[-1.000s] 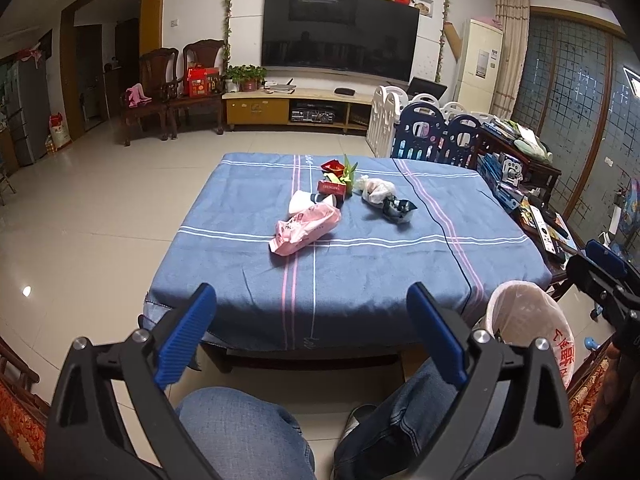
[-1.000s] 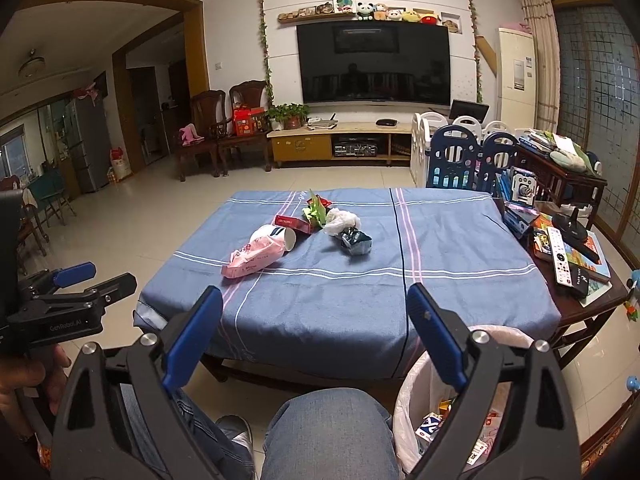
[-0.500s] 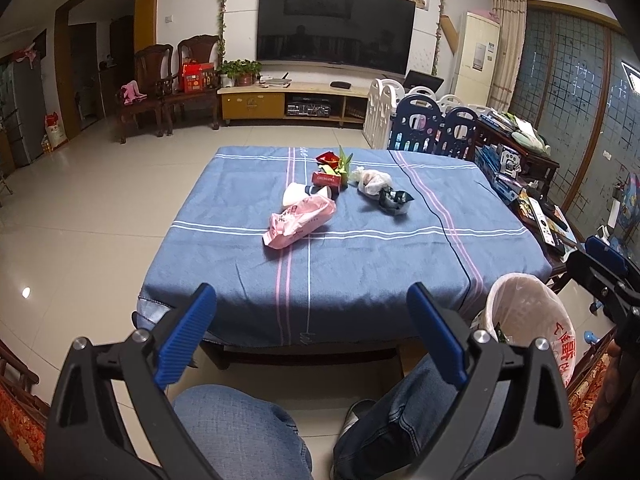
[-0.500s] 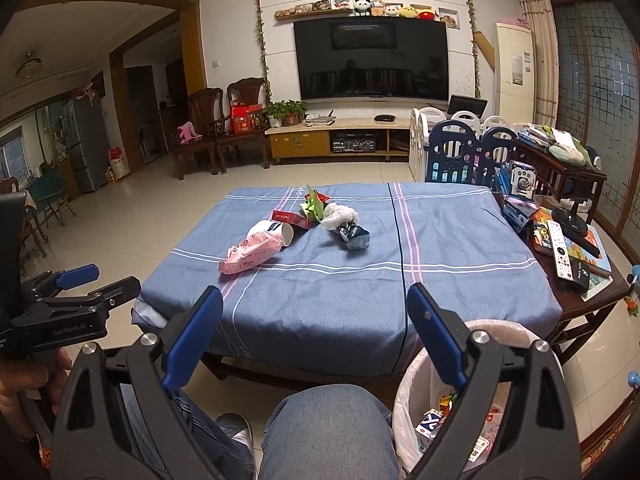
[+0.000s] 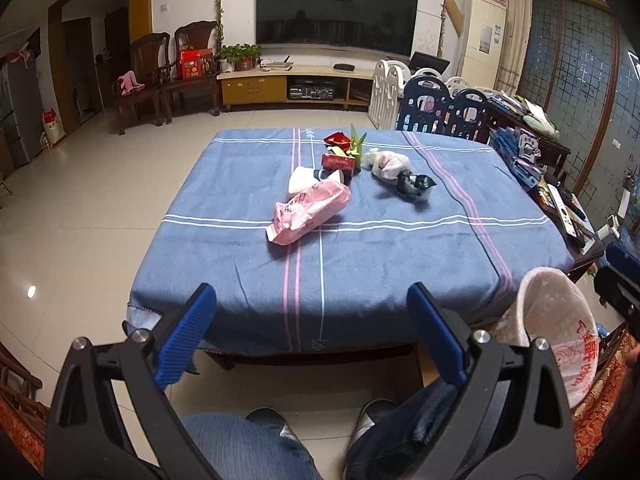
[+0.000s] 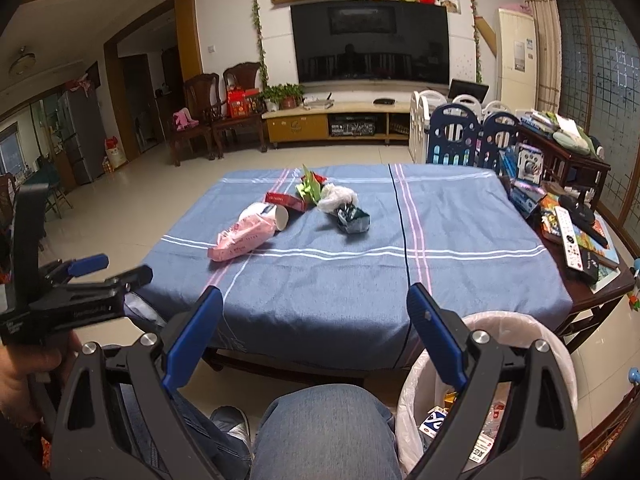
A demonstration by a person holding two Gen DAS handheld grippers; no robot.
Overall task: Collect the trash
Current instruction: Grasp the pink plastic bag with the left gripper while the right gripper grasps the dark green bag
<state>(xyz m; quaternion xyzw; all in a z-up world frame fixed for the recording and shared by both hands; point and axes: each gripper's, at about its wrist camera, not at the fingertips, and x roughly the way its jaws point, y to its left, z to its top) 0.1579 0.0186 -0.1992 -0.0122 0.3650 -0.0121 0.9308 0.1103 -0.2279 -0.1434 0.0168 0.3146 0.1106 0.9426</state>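
Note:
Trash lies mid-table on a blue cloth (image 5: 360,272): a pink wrapper bag (image 5: 308,212), a white paper cup (image 5: 304,180), a red box (image 5: 338,161), green and red wrappers (image 5: 352,142), a white plastic bag (image 5: 386,162) and a dark crumpled wrapper (image 5: 414,186). The same pile shows in the right wrist view, with the pink bag (image 6: 244,240) nearest. A bin lined with a pale bag (image 6: 492,332) stands at the table's near right corner. My left gripper (image 5: 312,312) and right gripper (image 6: 314,312) are both open and empty, short of the table's near edge.
My knees (image 6: 324,432) are below both grippers. A side table (image 6: 580,240) with remotes and books stands right of the table. Blue and white play fences (image 6: 460,132), a TV cabinet (image 6: 340,122) and wooden chairs (image 6: 216,108) stand behind.
Both grippers have moved a little forward toward the table, so the trash pile looks closer. Both stay open and empty.

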